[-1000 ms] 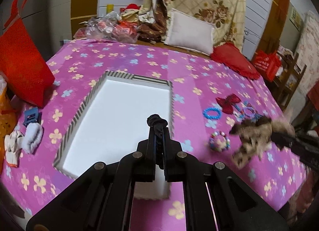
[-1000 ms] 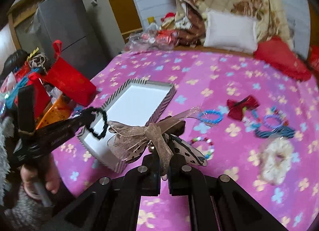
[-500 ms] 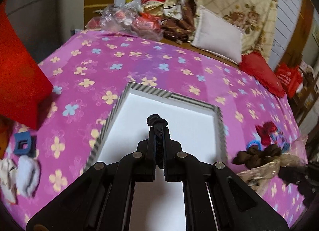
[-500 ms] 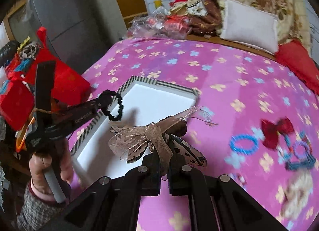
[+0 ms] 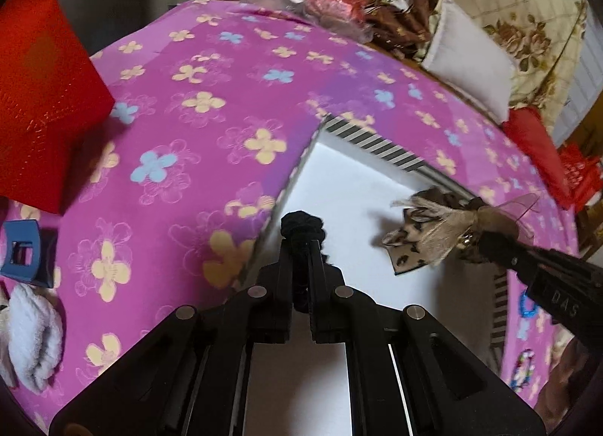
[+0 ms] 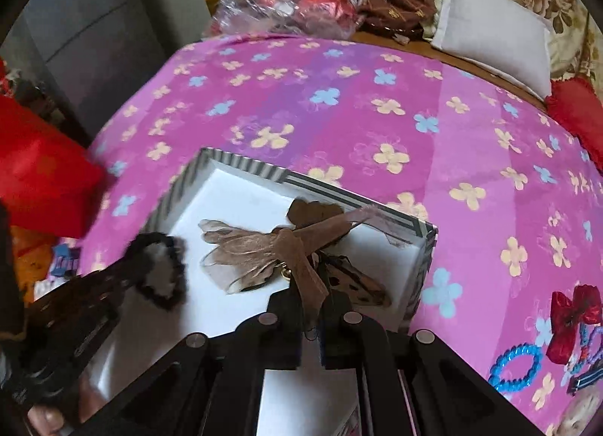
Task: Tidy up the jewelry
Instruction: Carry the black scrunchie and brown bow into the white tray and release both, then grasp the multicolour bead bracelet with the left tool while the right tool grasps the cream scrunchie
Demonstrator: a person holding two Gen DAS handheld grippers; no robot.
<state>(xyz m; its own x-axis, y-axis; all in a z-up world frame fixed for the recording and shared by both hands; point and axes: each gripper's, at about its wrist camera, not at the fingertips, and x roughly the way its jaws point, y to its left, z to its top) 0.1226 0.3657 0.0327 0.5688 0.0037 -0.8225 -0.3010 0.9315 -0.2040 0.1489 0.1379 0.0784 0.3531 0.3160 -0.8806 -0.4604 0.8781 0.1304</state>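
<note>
The striped-rimmed white box [image 6: 425, 244] sits on the pink flowered bedspread [image 6: 377, 115], and both grippers hang over its white floor. The left gripper [image 5: 300, 247] is clenched on a black hair tie [image 5: 301, 227], whose knotted loop sticks out past the fingertips above the box's near-left part; in the right wrist view the same tie [image 6: 162, 270] shows as a blurred ring at the box's left side, with a fingertip of the person's hand [image 6: 45, 417] at the lower left corner. The right gripper [image 6: 312, 296] is clamped on a tan ribbon bow [image 6: 264, 247] with leopard-print tails, its gauzy loops spread above the middle of the box; whether the bow touches the floor cannot be told. From the left wrist view the bow [image 5: 426, 232] hangs at the box's right half, just beyond the other gripper's dark fingers. Outside the box to its right lie a red bow [image 6: 573, 319], a blue beaded bracelet [image 6: 516, 368] and further blurred pieces near the frame edge. To the box's left lies a red bag [image 5: 41, 97], with a blue hair claw [image 5: 22, 251] and a white fluffy item [image 5: 34, 330] beside it. Beyond the box, at the far edge of the bedspread, are a white pillow [image 6: 493, 25], a crinkled plastic bundle [image 6: 279, 10] and a red cushion [image 6: 576, 112].
</note>
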